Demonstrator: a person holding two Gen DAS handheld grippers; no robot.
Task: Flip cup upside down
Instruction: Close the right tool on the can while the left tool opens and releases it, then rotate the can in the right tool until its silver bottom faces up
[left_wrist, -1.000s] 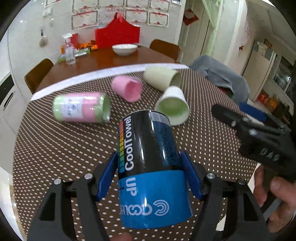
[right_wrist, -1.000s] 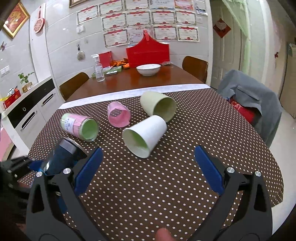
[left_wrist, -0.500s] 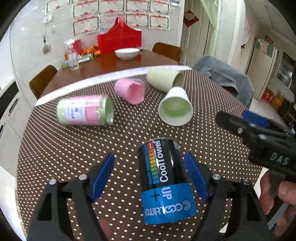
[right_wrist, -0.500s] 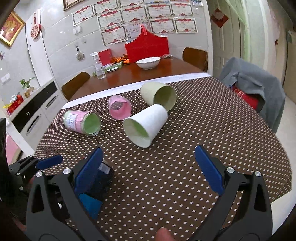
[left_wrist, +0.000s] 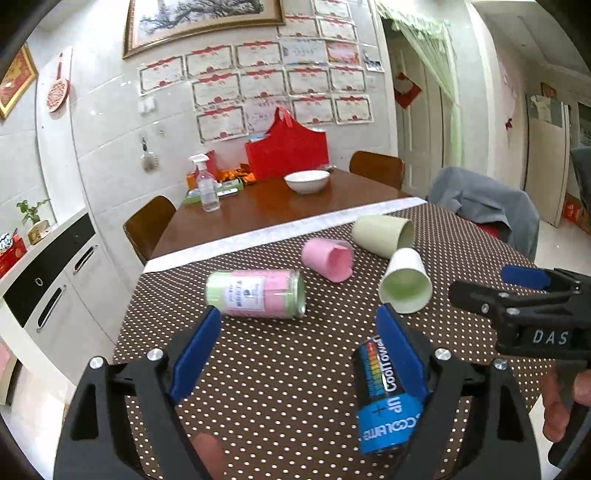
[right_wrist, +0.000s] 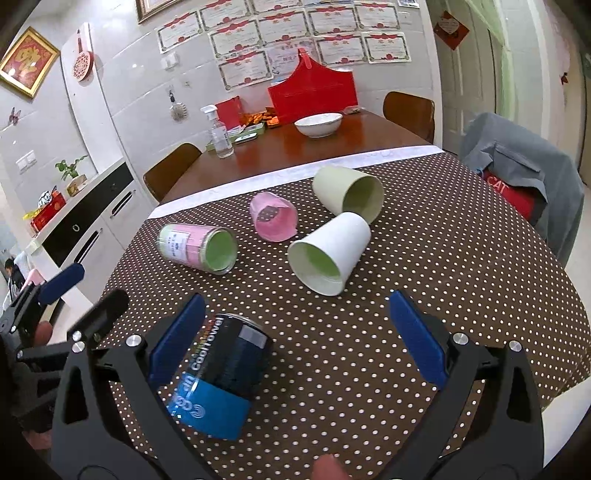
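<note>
**Black-and-blue can standing inverted on the dotted tablecloth, both grippers spread**

The black cylindrical can with a blue band and "CoolTowel" lettering (left_wrist: 384, 395) stands on the brown tablecloth with white polka dots (left_wrist: 280, 376), near the cloth's front edge. Its printing reads upside down, with the blue band at the bottom. In the left wrist view the can sits partly behind the right-hand blue pad, outside the gap of the left gripper (left_wrist: 301, 350); whether pad and can touch cannot be told. That gripper's blue-padded black fingers (left_wrist: 194, 349) are spread wide with only tablecloth between them.

The right gripper (right_wrist: 295, 339) is likewise spread wide and holds nothing. In its view the can appears just beside the left-hand blue pad (right_wrist: 177, 339), again partly covered by it.

Relative to the can, four other vessels lie on their sides farther back on the cloth: a pink-and-green labelled cylindrical jar (left_wrist: 256, 293) to the back left; a pink plastic cup (left_wrist: 327, 258) straight behind; a white paper cup with a green interior (left_wrist: 404, 282) to the back right; and a pale green plastic cup (left_wrist: 382, 234) beyond the white one, apparently touching it.

A white bowl (left_wrist: 306, 181) rests on the bare wooden tabletop (left_wrist: 266, 210) past the cloth's far edge.
</note>
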